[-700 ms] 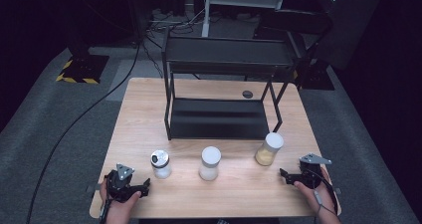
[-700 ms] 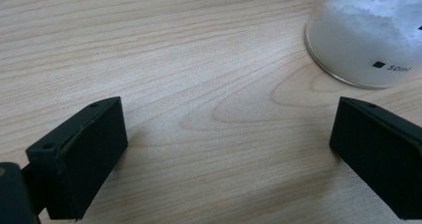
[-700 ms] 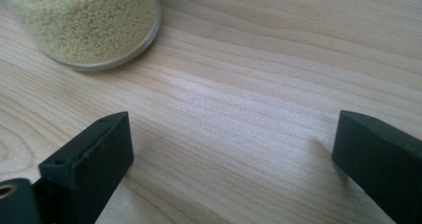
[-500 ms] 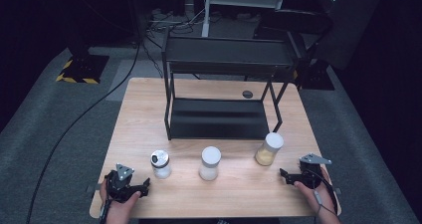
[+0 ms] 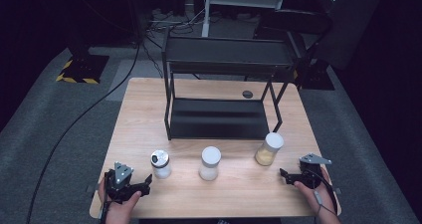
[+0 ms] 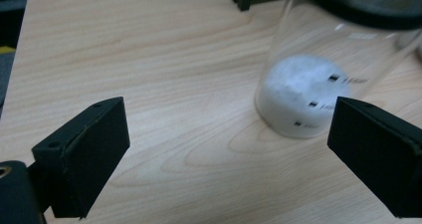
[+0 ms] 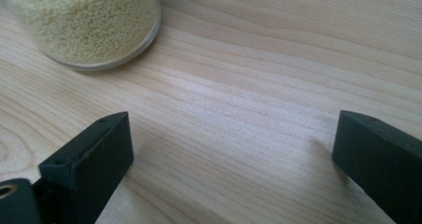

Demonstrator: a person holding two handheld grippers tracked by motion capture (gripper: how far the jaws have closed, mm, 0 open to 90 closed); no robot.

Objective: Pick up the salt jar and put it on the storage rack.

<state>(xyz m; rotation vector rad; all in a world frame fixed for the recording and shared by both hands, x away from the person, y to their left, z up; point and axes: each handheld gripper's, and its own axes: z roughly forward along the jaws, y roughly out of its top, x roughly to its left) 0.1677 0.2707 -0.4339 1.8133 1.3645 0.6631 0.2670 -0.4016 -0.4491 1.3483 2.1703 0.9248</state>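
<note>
Resting wide-fingered: left gripper near salt jar, right gripper near grain jar | risk: off-centre approach tips either jar on counter

Pale wooden table, centre of the high view: light beige with darker wavy grain. Clear glass jar of white powder, lower left: black-and-white lid, small black markings on its side. Clear glass jar of white powder, lower centre: plain white lid. Clear glass jar of yellow grains, lower right: cream lid. Two-tier metal shelf, upper centre: matt black.
</note>
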